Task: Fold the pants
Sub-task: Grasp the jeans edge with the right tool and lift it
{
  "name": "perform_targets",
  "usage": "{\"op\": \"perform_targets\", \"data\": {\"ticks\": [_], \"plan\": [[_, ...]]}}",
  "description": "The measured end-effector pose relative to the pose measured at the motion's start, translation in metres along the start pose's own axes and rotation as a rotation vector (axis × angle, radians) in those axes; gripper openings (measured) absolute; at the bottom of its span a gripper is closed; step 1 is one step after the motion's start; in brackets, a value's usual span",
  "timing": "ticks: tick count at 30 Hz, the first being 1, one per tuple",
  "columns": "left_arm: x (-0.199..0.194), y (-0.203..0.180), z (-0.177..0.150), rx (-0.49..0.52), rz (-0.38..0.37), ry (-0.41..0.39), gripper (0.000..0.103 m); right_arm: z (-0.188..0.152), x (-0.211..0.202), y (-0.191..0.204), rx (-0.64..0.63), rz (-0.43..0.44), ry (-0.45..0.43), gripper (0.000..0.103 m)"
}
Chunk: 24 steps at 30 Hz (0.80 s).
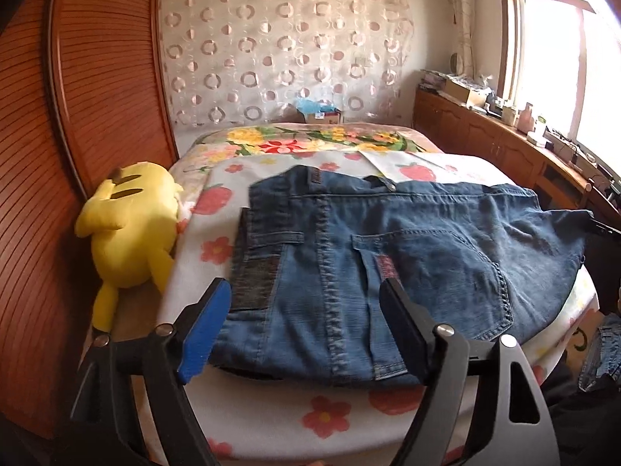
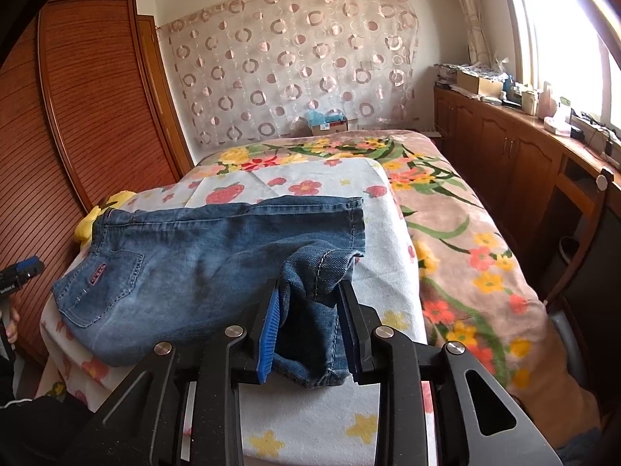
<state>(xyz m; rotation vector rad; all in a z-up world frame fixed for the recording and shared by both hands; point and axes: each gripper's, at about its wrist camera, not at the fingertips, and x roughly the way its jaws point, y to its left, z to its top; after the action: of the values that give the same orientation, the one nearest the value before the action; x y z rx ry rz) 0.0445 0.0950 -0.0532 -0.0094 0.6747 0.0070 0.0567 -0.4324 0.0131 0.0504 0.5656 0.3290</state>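
Bed (image 1: 271,419): floral sheet, folded jeans (image 1: 388,256), yellow plush (image 1: 132,225).

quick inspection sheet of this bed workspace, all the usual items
surface: bed covered by a strawberry-print sheet, floral blanket beyond
job's things: blue jeans lying folded on the sheet
clutter: yellow plush toy at the sheet's left edge
grippers: left gripper open over the jeans, nothing pinched; right gripper has a bunched trouser leg end between its jaws, contact unclear
cables: thin wires on the window counter
surroundings: slatted wooden wardrobe, circle-patterned curtain, window
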Motion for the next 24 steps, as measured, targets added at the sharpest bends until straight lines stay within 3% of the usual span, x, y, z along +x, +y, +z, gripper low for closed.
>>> {"op": "perform_targets", "data": {"ticks": [7,15,17,24], "plan": [[0.029,-0.036,-0.001,0.029,-0.075,0.050,0.080,-0.003,0.011,-0.003,0.016,-0.010,0.028,0.033],[0.036,-0.062,0.002,0.066,-0.110,0.059,0.080,-0.003,0.015,-0.006,0.011,-0.008,0.005,0.033],[0.035,-0.066,0.003,0.074,-0.111,0.056,0.080,-0.002,0.016,-0.004,-0.004,-0.006,0.000,0.021],[0.032,-0.070,0.005,0.080,-0.114,0.047,0.080,0.010,0.019,0.010,-0.033,0.053,-0.030,0.010]]}}
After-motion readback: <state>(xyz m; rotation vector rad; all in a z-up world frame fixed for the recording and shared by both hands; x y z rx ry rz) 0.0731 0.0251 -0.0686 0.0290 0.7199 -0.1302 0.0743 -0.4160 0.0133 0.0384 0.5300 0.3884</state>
